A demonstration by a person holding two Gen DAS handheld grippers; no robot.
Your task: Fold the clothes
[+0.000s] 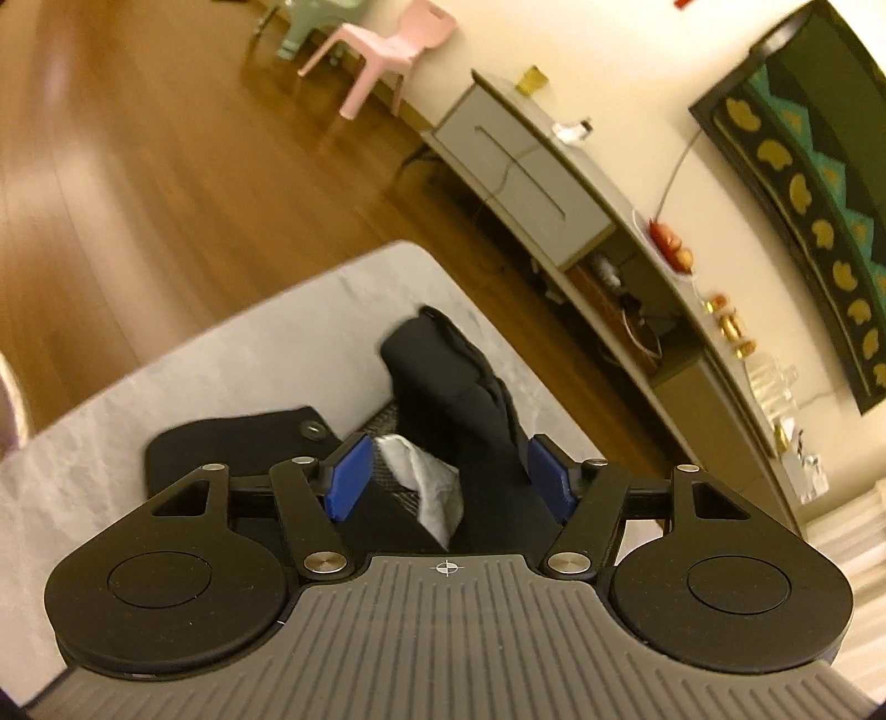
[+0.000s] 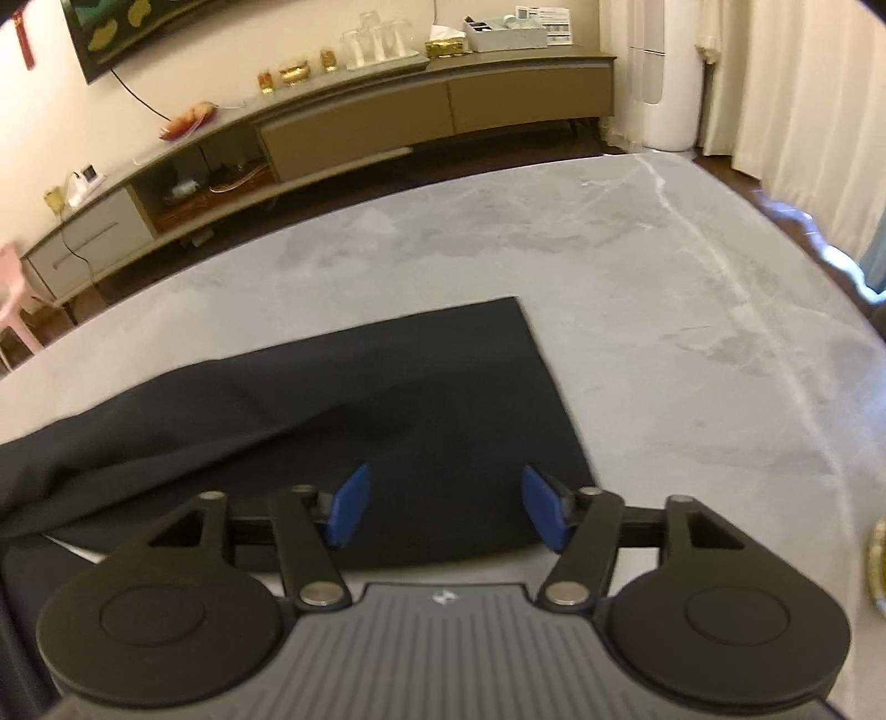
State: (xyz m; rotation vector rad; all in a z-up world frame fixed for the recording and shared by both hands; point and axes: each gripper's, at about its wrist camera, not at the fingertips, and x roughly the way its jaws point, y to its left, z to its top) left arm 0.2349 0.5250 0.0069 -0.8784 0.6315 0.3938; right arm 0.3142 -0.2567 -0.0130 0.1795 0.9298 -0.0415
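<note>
A black garment [image 1: 443, 376] lies on the grey marbled table [image 1: 232, 365]. In the left wrist view it is bunched up, with a button [image 1: 314, 429] on a flat flap and a white lining [image 1: 429, 490] showing. My left gripper [image 1: 446, 476] is open, and the bunched cloth sits between its blue pads [image 1: 346, 476] without being pinched. In the right wrist view the black garment [image 2: 387, 399] lies mostly flat, its corner pointing to the far right. My right gripper [image 2: 446, 512] hovers open over its near edge, blue pads [image 2: 349, 509] wide apart.
The table [image 2: 637, 277] stretches bare to the right of the cloth. A long low cabinet [image 2: 387, 116] with glasses and fruit runs along the wall beyond it. A pink chair [image 1: 382, 50] stands on the wooden floor [image 1: 138, 138]. Curtains [image 2: 803, 83] hang at the far right.
</note>
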